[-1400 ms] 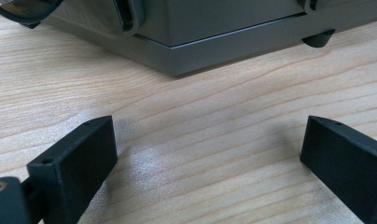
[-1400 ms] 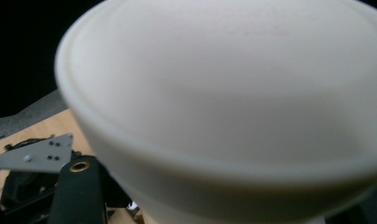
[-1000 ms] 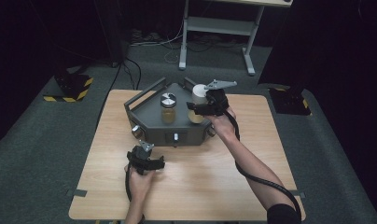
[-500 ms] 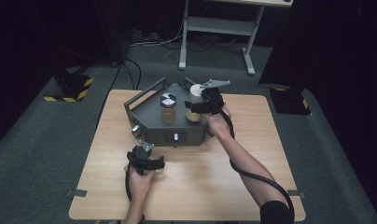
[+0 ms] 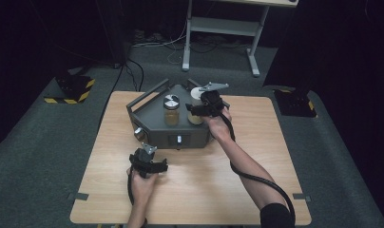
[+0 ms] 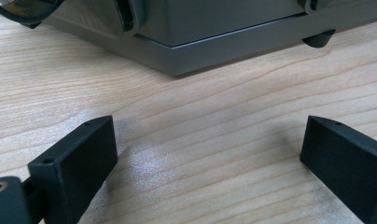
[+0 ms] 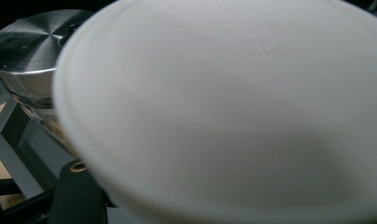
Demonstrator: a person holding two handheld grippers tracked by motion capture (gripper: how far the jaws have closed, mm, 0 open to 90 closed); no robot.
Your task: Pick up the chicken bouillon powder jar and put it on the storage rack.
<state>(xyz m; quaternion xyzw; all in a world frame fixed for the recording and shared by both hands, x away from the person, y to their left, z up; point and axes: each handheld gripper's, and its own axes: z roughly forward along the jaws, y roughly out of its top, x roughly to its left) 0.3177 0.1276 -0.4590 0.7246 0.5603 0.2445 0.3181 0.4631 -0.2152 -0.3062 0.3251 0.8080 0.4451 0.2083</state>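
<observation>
High view: right gripper [image 5: 198, 110] is clamped on the white-lidded jar [image 5: 196, 102], which stands upright on the grey machine [image 5: 180, 130] just beside a silver-lidded jar [image 5: 171, 108]. Left gripper [image 5: 146, 153] rests on the table [image 5: 275, 142] before the machine, jaws wide and empty

Black claw [image 5: 147, 164] in each hand, blocky black jaws, trailing black cable, dark sleeve at the right elbow.

two jars [image 5: 171, 109] on device [image 5: 157, 130], table [image 5: 275, 156] beneath
</observation>
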